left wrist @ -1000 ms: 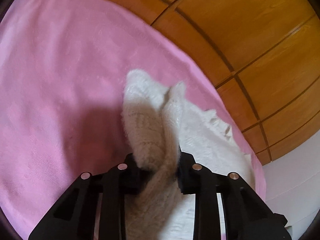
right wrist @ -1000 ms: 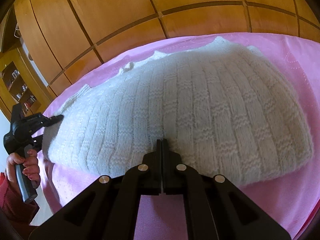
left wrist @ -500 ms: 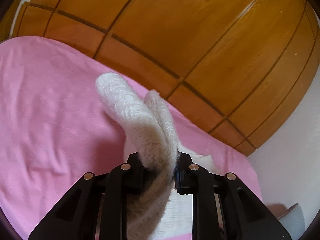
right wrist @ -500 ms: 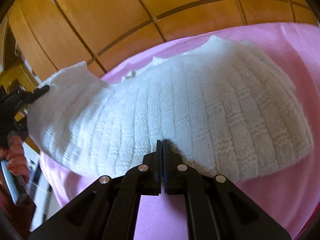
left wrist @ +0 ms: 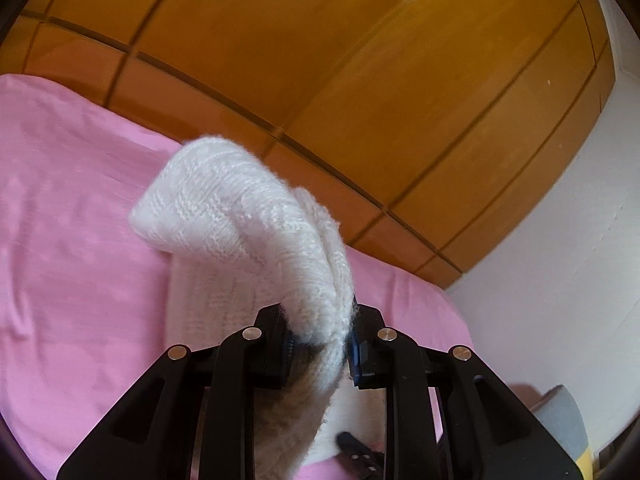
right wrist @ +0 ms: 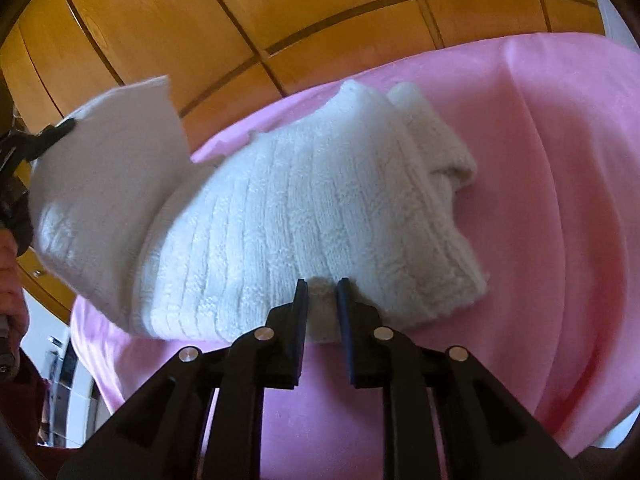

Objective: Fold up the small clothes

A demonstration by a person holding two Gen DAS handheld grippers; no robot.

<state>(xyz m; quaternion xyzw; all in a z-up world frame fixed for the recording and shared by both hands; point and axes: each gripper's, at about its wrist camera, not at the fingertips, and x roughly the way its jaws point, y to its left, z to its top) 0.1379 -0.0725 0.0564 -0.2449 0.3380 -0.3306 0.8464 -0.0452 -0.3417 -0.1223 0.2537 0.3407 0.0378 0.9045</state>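
Note:
A white ribbed knit sweater (right wrist: pixel 320 200) lies on the pink sheet (right wrist: pixel 560 160). My left gripper (left wrist: pixel 318 320) is shut on one end of the sweater (left wrist: pixel 240 208) and holds it up off the bed, the knit curling over the fingers. In the right wrist view that raised flap (right wrist: pixel 104 184) hangs at the far left, pinched by the left gripper (right wrist: pixel 36 140). My right gripper (right wrist: pixel 322 292) is at the sweater's near hem. Its jaws are opening, with a bit of the hem between the fingertips and not squeezed.
A wooden panelled wardrobe (left wrist: pixel 320 60) stands behind the bed. A white wall (left wrist: pixel 560 240) is to the right, with a grey and yellow object (left wrist: pixel 568 420) low beside it. A person's hand (right wrist: pixel 8 272) shows at the left edge. Bare pink sheet (left wrist: pixel 60 200) lies left of the sweater.
The left gripper has lifted its end of the sweater higher and carried it over the body. The right gripper's jaws, shut before, have parted and moved onto the near hem.

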